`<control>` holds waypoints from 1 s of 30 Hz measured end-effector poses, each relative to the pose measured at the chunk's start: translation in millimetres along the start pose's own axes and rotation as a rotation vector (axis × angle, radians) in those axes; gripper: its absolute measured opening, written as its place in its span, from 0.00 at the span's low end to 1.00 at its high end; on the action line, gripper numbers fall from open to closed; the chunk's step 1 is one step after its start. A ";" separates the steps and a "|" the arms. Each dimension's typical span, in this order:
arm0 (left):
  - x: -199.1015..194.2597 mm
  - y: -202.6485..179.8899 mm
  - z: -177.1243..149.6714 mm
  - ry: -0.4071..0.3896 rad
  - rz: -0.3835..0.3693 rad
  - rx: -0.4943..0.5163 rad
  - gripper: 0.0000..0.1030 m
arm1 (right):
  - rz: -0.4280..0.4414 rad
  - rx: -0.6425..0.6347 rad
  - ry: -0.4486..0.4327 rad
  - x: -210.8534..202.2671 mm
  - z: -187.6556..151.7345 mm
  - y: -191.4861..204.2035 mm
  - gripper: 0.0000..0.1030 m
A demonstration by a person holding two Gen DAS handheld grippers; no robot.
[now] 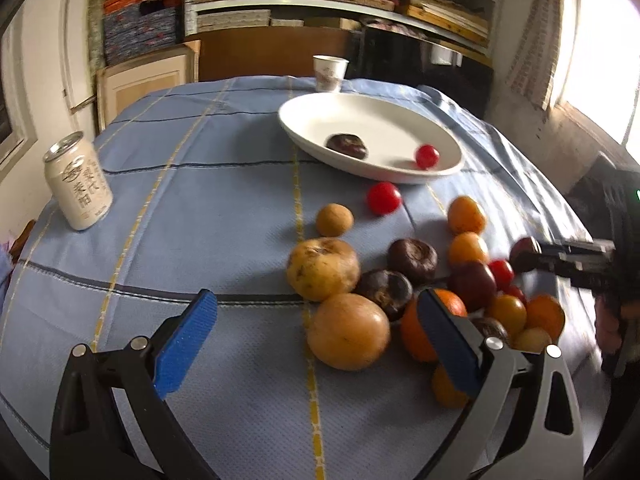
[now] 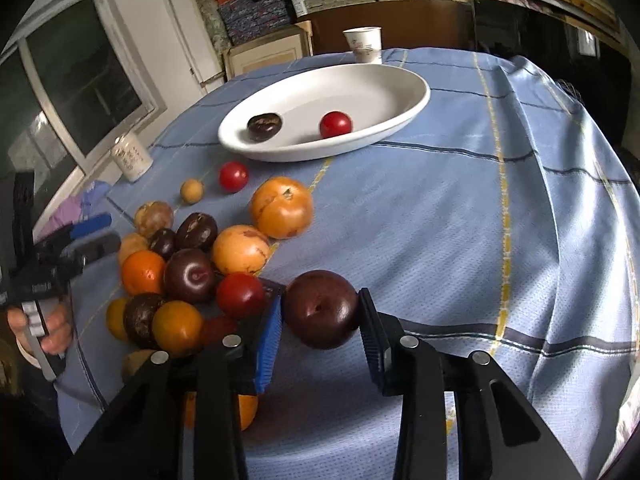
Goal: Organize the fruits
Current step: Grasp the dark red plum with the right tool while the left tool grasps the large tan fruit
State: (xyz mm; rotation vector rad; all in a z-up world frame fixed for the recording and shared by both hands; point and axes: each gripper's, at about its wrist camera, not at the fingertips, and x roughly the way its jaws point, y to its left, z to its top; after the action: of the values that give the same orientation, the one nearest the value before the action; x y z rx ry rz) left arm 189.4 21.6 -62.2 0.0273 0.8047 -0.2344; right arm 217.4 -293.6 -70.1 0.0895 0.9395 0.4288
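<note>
Right gripper (image 2: 320, 320) pinching dark plum (image 2: 321, 308), clear only in right wrist view, left gripper (image 1: 316, 320) spread

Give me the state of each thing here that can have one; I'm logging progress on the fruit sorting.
Right gripper: jaws closed on the dark plum.
Left gripper: jaws open, holding nothing.
White plate: holds one dark fruit and one red tomato.
Drink can: upright, top unopened.
Paper cup: upright.
</note>
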 end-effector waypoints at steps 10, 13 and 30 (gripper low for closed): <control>6.3 -3.7 -14.1 0.068 -0.101 0.037 0.58 | -0.003 0.014 0.000 -0.2 -0.8 -1.5 0.37; 11.6 -4.2 -15.6 0.092 -0.098 0.036 0.58 | -0.003 0.015 0.000 -0.2 -1.0 -1.6 0.37; 6.6 0.3 -14.3 0.068 -0.114 0.004 0.44 | 0.000 0.024 -0.046 -8.9 -1.7 -2.0 0.37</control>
State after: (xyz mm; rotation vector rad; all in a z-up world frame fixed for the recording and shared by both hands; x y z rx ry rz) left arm 183.7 22.1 -76.9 -0.0065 0.8744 -0.3440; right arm 212.1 -299.1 -64.9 0.1204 0.8996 0.4137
